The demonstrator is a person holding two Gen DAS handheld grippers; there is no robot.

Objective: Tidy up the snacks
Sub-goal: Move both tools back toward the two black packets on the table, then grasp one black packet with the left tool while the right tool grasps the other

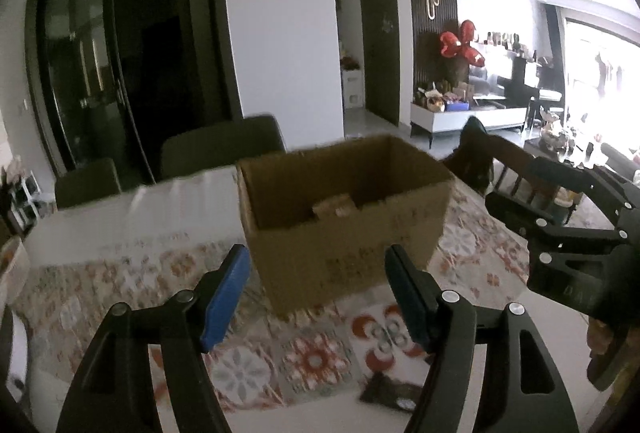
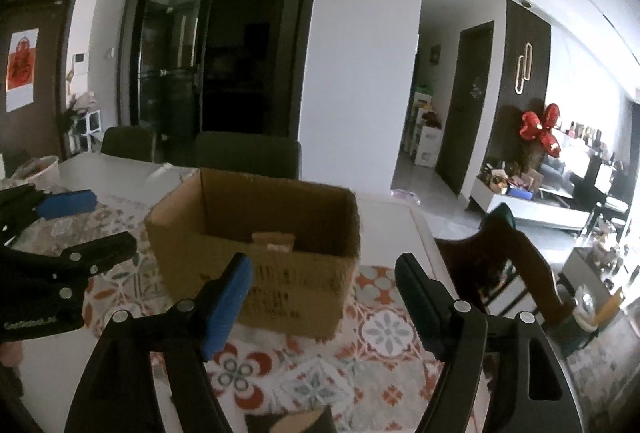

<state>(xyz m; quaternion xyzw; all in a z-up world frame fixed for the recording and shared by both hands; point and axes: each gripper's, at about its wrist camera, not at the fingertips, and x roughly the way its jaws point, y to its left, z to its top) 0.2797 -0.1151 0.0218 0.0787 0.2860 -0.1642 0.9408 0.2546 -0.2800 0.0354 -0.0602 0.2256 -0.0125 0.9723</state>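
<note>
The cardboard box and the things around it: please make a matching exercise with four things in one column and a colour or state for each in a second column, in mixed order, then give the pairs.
Things:
1. cardboard box
2. left tool
3. tablecloth
4. balloon

Colour or state:
A. red and shiny, far by the dark wall
B. open at the top, a small brown item inside
C. patterned with red and grey tiles
D. fingers apart, holding nothing

Pairs: 1-B, 2-D, 3-C, 4-A

Left gripper (image 1: 318, 269) black, angular linkage arms, silver round screws, ribbed blue pads (image 1: 226, 297), right gripper (image 2: 324, 279) alike, faint white lettering on its side
</note>
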